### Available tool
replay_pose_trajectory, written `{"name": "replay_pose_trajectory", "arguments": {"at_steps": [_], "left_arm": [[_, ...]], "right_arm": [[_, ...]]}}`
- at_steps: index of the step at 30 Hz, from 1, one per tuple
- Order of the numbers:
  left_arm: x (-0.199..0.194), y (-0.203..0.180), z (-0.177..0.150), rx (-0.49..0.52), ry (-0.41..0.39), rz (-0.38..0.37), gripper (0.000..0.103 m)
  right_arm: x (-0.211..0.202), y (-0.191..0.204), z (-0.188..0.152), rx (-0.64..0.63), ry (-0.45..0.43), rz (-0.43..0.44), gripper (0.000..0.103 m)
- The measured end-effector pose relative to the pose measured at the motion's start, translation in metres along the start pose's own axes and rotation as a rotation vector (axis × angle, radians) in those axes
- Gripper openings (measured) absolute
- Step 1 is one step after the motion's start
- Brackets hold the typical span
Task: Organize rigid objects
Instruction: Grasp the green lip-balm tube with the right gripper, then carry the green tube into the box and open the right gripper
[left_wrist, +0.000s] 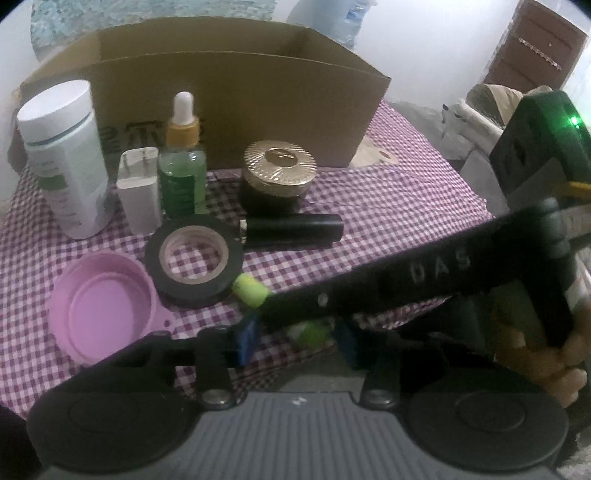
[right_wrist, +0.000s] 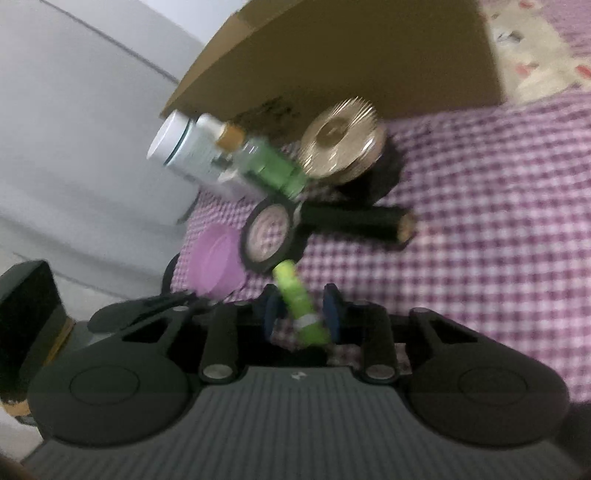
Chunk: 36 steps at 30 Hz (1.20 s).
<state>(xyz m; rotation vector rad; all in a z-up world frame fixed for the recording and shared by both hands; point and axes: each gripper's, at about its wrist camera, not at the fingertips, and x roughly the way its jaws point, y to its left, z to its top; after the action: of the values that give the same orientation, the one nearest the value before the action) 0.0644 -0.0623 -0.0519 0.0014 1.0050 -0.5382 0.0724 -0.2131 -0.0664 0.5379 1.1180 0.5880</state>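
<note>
My right gripper (right_wrist: 300, 314) is shut on a lime-green tube (right_wrist: 295, 295), low over the checked cloth; in the left wrist view its black arm (left_wrist: 406, 284) crosses the front with the tube's tip (left_wrist: 251, 291) showing. My left gripper (left_wrist: 295, 339) is open and empty above the cloth's near edge. On the cloth lie a black tape roll (left_wrist: 194, 260), a pink lid (left_wrist: 101, 306), a black cylinder (left_wrist: 291, 230), a gold-lidded jar (left_wrist: 277, 173), a green dropper bottle (left_wrist: 183, 162), a white charger (left_wrist: 139, 190) and a white canister (left_wrist: 64, 158).
An open cardboard box (left_wrist: 236, 96) stands behind the objects on the purple checked cloth (left_wrist: 388, 206). The cloth's front edge drops off below the left gripper. A brown cabinet (left_wrist: 532, 48) and bundled items stand at the far right.
</note>
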Motion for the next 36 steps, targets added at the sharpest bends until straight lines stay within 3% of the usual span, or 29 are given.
{"name": "replay_pose_trajectory", "arguments": {"at_steps": [9, 20, 24, 30, 36], "left_arm": [[-0.007, 0.001, -0.003, 0.000, -0.030, -0.005, 0.040], [-0.031, -0.009, 0.005, 0.013, -0.107, -0.030, 0.036], [-0.043, -0.009, 0.014, 0.015, -0.143, -0.021, 0.024], [-0.064, -0.008, 0.032, 0.020, -0.191, -0.020, 0.023], [-0.096, 0.007, 0.077, 0.027, -0.253, -0.014, 0.023]], "right_arm": [[0.008, 0.003, 0.001, 0.036, 0.011, 0.014, 0.021], [-0.035, 0.012, -0.002, 0.030, -0.067, 0.015, 0.018], [-0.052, 0.027, 0.005, -0.013, -0.120, 0.008, 0.015], [-0.067, 0.048, 0.020, -0.054, -0.173, 0.011, 0.015], [-0.078, 0.085, 0.059, -0.135, -0.225, 0.021, 0.015]]}}
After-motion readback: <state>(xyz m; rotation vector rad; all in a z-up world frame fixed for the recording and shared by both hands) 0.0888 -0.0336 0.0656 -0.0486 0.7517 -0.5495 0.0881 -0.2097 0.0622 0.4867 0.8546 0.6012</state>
